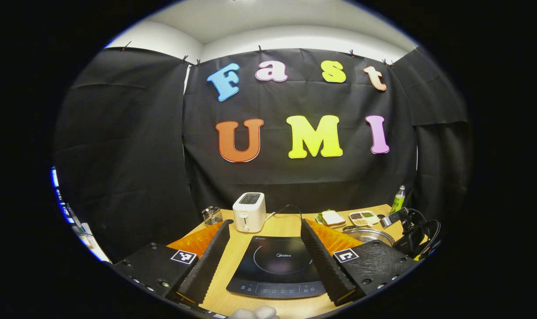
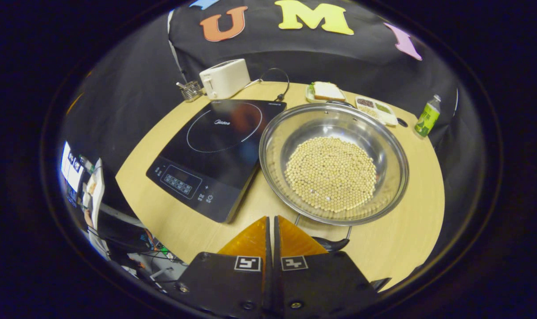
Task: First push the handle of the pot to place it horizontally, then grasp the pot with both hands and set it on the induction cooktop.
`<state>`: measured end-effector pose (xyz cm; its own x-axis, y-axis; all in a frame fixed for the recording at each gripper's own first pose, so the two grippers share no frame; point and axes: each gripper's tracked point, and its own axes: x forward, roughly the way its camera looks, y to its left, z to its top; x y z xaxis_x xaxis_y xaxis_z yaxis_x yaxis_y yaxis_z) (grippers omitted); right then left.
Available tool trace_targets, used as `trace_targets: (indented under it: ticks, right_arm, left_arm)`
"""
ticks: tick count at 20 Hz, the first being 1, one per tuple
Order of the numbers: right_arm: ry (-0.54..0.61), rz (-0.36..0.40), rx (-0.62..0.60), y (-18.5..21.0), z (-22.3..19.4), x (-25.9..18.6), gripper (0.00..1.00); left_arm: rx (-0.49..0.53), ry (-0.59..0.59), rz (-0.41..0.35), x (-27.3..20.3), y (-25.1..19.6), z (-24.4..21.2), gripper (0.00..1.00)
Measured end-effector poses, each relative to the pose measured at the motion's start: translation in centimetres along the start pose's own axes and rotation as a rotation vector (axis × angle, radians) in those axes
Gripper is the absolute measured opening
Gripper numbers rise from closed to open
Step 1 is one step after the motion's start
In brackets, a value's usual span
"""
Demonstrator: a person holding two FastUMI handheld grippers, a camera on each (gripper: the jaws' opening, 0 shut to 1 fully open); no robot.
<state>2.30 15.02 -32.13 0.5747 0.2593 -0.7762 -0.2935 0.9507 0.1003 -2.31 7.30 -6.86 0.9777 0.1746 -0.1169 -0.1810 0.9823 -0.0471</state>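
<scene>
A steel pot (image 2: 295, 128) holding pale beans (image 2: 330, 173) stands on the wooden table, just right of the black induction cooktop (image 2: 215, 146). Its dark near handle (image 2: 330, 243) hangs on a wire bracket at the front rim; a second handle (image 2: 337, 103) sits at the far rim. My right gripper (image 2: 270, 218) is shut with nothing in it, its tips just short of the pot's near rim and left of the near handle. My left gripper (image 1: 265, 221) hovers open above the cooktop (image 1: 279, 266), with the pot (image 1: 369, 235) off to its right.
A white toaster (image 2: 224, 78) and a small wire basket (image 2: 191, 91) stand behind the cooktop. A sandwich plate (image 2: 324, 91), a divided tray (image 2: 375, 108) and a green bottle (image 2: 427, 117) line the far right edge. Black gear with cables (image 1: 412, 235) sits right of the pot.
</scene>
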Motion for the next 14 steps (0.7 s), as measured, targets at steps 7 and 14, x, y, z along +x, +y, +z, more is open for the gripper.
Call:
trace_targets:
  ticks: [7,14]
  right_arm:
    - [0.045,0.004,0.051,-0.6,-1.6,1.2,0.04]
    - [0.056,0.001,0.081,-1.6,-2.5,1.0,0.03]
  left_arm:
    - [-0.001,0.01,0.0,0.2,-0.2,0.0,0.96]
    - [0.0,0.012,-0.007,0.4,-0.8,0.0,0.96]
